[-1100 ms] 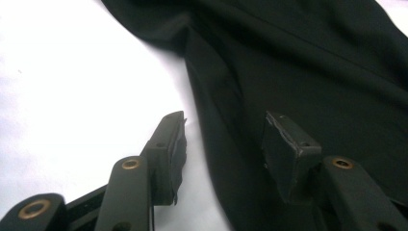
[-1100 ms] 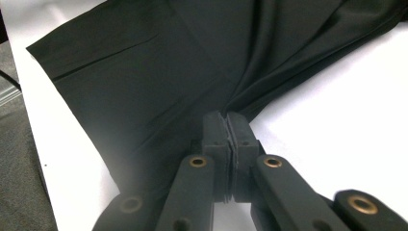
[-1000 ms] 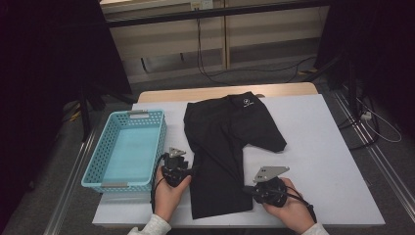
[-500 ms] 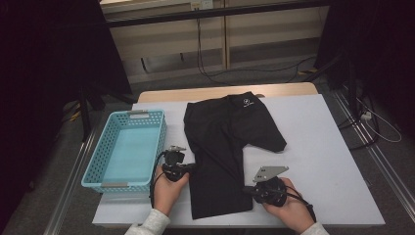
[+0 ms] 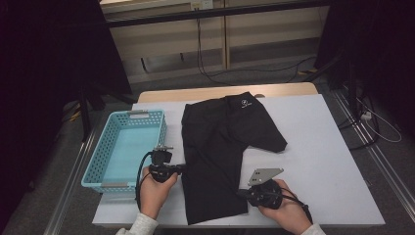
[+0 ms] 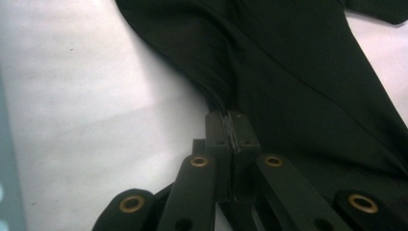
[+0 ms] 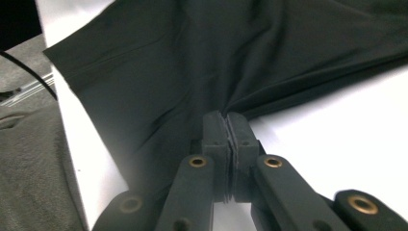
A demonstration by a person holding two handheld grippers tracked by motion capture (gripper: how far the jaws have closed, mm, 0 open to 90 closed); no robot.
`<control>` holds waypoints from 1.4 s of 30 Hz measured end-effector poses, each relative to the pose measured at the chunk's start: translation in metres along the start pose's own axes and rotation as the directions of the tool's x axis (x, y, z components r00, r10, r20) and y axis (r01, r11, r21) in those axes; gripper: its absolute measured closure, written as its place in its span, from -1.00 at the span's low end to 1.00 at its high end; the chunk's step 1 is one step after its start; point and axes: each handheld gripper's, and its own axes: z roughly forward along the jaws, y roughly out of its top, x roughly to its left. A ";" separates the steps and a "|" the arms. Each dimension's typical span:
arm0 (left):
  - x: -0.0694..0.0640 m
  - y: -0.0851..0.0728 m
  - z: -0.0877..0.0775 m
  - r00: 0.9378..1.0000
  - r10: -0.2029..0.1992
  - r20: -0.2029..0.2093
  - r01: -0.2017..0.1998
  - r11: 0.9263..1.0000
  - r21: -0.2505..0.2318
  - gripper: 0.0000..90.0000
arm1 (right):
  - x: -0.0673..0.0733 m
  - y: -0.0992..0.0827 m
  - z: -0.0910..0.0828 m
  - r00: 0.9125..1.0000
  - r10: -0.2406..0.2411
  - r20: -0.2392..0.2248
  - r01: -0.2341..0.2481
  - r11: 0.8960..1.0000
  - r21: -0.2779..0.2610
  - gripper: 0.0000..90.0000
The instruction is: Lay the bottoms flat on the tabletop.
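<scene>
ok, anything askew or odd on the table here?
Nothing damaged or spilled. The black shorts lie unevenly: one leg runs straight toward the person, the other splays right. Both claws, left and right, pinch that near leg's edges, bunching the fabric. The blue basket sits square.

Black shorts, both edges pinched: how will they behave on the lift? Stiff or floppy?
Probably floppy: the black shorts crease and bunch at the left gripper and right gripper. Likely light, since thin fabric lies flat on the table. The unheld middle will probably sag between the grippers.
</scene>
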 end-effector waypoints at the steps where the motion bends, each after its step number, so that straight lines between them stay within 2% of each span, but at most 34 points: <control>1: 0.000 0.000 0.000 1.000 0.002 -0.004 -0.002 1.000 0.000 0.98 | 0.001 0.001 0.001 1.000 -0.001 -0.002 0.001 1.000 -0.001 0.98; 5: 0.000 0.001 -0.001 1.000 -0.002 -0.013 0.002 1.000 -0.008 0.98 | 0.005 0.002 0.002 1.000 -0.015 -0.025 0.015 1.000 -0.005 0.98; 7: 0.001 0.001 -0.001 1.000 -0.003 -0.002 0.003 1.000 -0.010 0.98 | 0.006 0.004 0.003 0.999 -0.016 -0.032 0.015 1.000 -0.012 0.96; 11: -0.002 0.000 0.000 1.000 0.011 -0.001 -0.011 0.999 -0.030 0.90 | 0.004 0.004 0.003 1.000 -0.021 -0.023 0.020 0.999 -0.025 0.77; 13: -0.004 0.002 -0.002 1.000 0.020 0.005 -0.020 0.998 -0.052 0.67 | 0.002 0.005 0.000 1.000 -0.014 0.005 0.014 0.999 -0.034 0.46; 15: -0.007 0.003 -0.003 0.999 0.038 0.023 -0.037 0.997 -0.070 0.47 | -0.004 0.005 -0.004 1.000 0.002 0.026 -0.001 0.999 -0.052 0.28; 17: -0.010 0.005 -0.001 0.998 0.048 0.035 -0.045 0.996 -0.074 0.34 | -0.012 0.005 -0.009 0.998 0.027 0.060 -0.023 0.997 -0.070 0.15; 18: -0.012 0.005 0.000 0.997 0.073 0.040 -0.069 0.994 -0.083 0.22 | -0.017 0.004 -0.011 0.996 0.036 0.081 -0.029 0.996 -0.080 0.08; 19: -0.014 0.005 0.002 0.995 0.091 0.030 -0.089 0.993 -0.078 0.19 | -0.022 0.003 -0.014 0.993 0.047 0.105 -0.038 0.995 -0.088 0.01; 20: -0.015 0.006 0.003 0.994 0.105 0.027 -0.103 0.992 -0.080 0.11 | -0.030 0.002 -0.017 0.989 0.060 0.135 -0.047 0.994 -0.098 -0.08; 22: -0.018 0.006 0.007 0.989 0.148 0.019 -0.146 0.985 -0.094 -0.08 | -0.040 0.000 -0.022 0.982 0.078 0.172 -0.058 0.992 -0.114 -0.13; 24: -0.020 0.006 0.010 0.984 0.175 0.011 -0.174 0.981 -0.082 -0.17 | -0.053 -0.003 -0.028 0.970 0.105 0.218 -0.078 0.988 -0.131 -0.23; 29: -0.021 0.006 0.017 0.980 0.196 0.015 -0.194 0.978 -0.080 -0.43 | -0.081 -0.009 -0.037 0.935 0.167 0.314 -0.123 0.980 -0.153 -0.35; 30: -0.020 0.006 0.017 0.978 0.206 0.018 -0.204 0.976 -0.075 -0.44 | -0.085 -0.009 -0.038 0.929 0.177 0.326 -0.130 0.978 -0.160 -0.36; 32: -0.020 0.005 0.019 0.979 0.202 0.017 -0.201 0.976 -0.081 -0.48 | -0.092 -0.010 -0.040 0.917 0.199 0.346 -0.146 0.974 -0.175 -0.36; 34: -0.020 0.004 0.020 0.979 0.205 0.011 -0.204 0.976 -0.074 -0.52 | -0.097 -0.011 -0.041 0.906 0.204 0.371 -0.147 0.973 -0.176 -0.38; 37: -0.020 0.003 0.022 0.978 0.207 0.014 -0.206 0.976 -0.068 -0.54 | -0.102 -0.011 -0.041 0.895 0.197 0.401 -0.140 0.976 -0.165 -0.37; 38: -0.020 0.003 0.022 0.978 0.208 0.017 -0.206 0.976 -0.070 -0.55 | -0.104 -0.011 -0.042 0.890 0.202 0.409 -0.146 0.975 -0.165 -0.37; 40: -0.021 0.003 0.022 0.978 0.208 0.019 -0.206 0.976 -0.075 -0.56 | -0.108 -0.012 -0.043 0.887 0.221 0.405 -0.160 0.971 -0.180 -0.37; 41: -0.021 0.003 0.022 0.977 0.211 0.015 -0.210 0.975 -0.074 -0.56 | -0.110 -0.013 -0.044 0.883 0.234 0.407 -0.170 0.968 -0.186 -0.37; 42: -0.021 0.003 0.022 0.978 0.209 0.015 -0.208 0.975 -0.076 -0.57 | -0.112 -0.013 -0.045 0.881 0.231 0.412 -0.168 0.968 -0.184 -0.32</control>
